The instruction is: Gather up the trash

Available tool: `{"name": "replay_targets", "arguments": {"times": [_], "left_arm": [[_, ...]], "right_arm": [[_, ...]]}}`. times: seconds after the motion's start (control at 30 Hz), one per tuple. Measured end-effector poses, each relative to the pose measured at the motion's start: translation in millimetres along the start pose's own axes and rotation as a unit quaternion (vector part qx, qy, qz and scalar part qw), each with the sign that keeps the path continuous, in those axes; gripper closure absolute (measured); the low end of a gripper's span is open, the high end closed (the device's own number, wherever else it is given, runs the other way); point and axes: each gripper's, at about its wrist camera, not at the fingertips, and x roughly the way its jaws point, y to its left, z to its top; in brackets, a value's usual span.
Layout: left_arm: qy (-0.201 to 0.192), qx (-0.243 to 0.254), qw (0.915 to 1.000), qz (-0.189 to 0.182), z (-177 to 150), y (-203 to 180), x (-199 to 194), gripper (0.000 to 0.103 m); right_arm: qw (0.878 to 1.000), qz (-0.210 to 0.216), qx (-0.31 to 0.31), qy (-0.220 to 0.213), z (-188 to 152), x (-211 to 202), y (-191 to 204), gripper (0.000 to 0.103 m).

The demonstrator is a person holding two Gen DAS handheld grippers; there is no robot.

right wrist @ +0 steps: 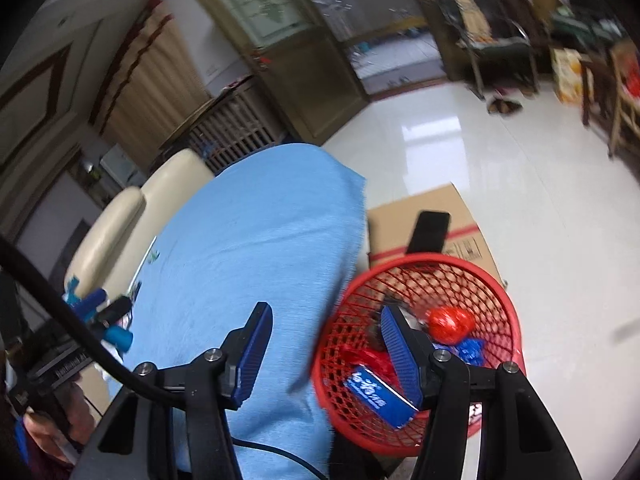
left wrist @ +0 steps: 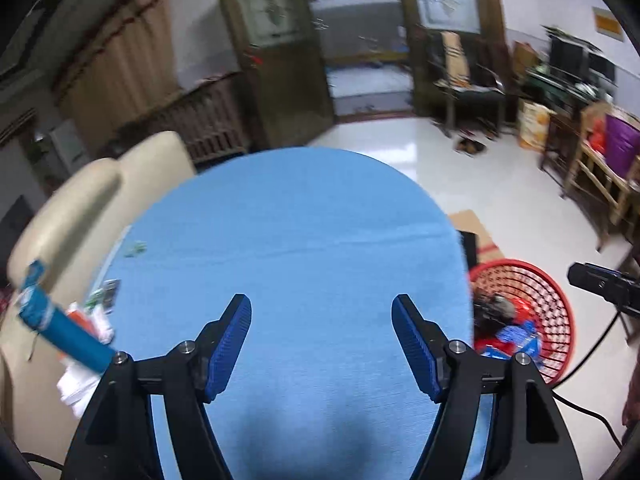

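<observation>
Trash (left wrist: 102, 322) waits at the table's left edge, so swing the empty, wide-open left gripper (left wrist: 322, 344) there slowly, then pinch.

My left gripper (left wrist: 321, 343) and right gripper (right wrist: 326, 350) both show black arms, silver screws and ribbed blue pads (left wrist: 229, 350), a black cable (right wrist: 68, 320) trailing left of the right claw.

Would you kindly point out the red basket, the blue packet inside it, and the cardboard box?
red basket (right wrist: 505, 292), right wrist view, on its far rim.
blue packet (right wrist: 374, 396), right wrist view, on its printed face.
cardboard box (right wrist: 400, 222), right wrist view, on its top.
</observation>
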Motion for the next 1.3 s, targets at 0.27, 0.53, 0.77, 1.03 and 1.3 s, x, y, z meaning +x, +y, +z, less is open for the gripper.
{"name": "replay_targets", "arguments": {"times": [0.27,0.53,0.77,1.03,1.3], "left_arm": [[-0.029,-0.031,0.9956,0.083,-20,51,-34,0.028],[-0.064,-0.067,0.9853,0.143,-40,94,-70,0.013],[-0.061,-0.1,0.9805,0.157,-55,122,-85,0.013],[-0.06,-0.129,0.975,0.171,-72,148,-99,0.013],[-0.068,-0.139,0.9704,0.185,-84,158,-116,0.013]], "right_arm": [[0.997,0.021,-0.074,0.0,-3,5,72,0.042],[0.989,0.037,-0.14,-0.002,-16,9,146,0.04],[0.985,0.039,-0.165,0.006,-29,16,197,0.04],[0.977,0.045,-0.207,-0.012,-41,9,245,0.04],[0.976,0.049,-0.209,-0.022,-53,3,261,0.04]]}}
